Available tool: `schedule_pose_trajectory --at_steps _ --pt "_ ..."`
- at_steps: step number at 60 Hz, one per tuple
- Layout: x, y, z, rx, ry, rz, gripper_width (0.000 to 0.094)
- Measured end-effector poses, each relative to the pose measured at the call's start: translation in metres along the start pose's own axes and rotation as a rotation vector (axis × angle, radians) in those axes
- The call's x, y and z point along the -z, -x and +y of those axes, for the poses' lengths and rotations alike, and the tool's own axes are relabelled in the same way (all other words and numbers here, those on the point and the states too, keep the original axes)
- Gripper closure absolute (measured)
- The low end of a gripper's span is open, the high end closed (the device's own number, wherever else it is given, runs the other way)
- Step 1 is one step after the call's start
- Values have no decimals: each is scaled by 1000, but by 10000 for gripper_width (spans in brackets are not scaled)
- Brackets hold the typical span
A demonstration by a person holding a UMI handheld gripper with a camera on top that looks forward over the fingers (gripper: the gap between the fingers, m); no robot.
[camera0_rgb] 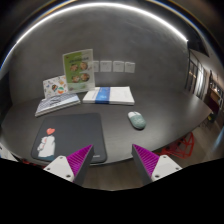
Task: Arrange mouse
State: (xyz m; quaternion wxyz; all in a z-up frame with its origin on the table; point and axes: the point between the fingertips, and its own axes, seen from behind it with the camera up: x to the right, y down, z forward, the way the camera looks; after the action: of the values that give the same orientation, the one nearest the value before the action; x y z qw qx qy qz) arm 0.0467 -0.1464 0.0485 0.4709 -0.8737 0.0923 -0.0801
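A pale grey-green mouse (pixel 136 120) lies on the dark round table (pixel 110 135), to the right of a dark mouse mat (pixel 68 136) with a white figure printed on it. My gripper (pixel 112 160) is open and empty. Its two fingers with magenta pads stand wide apart above the table's near part. The mouse is beyond the fingers and a little right of the gap's middle. The mat's near right corner lies just ahead of the left finger (pixel 76 159).
A white and blue booklet (pixel 108 96) and a stack of papers (pixel 57 103) lie at the table's far side. A green poster (pixel 78 68) stands behind them on the wall. A patterned red item (pixel 181 148) lies at the right near the table's edge.
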Motion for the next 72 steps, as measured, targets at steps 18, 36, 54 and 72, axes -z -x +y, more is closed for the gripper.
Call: schedule_pose_trajectory --at_steps 18,36,54,72 --pt "-53 -16 11 25 2 38 128" --pt "-111 16 0 -12 3 -65 129" --pt "-136 28 -18 -33 -53 -96 380" --pt "-91 33 -21 31 -107 -52 502"
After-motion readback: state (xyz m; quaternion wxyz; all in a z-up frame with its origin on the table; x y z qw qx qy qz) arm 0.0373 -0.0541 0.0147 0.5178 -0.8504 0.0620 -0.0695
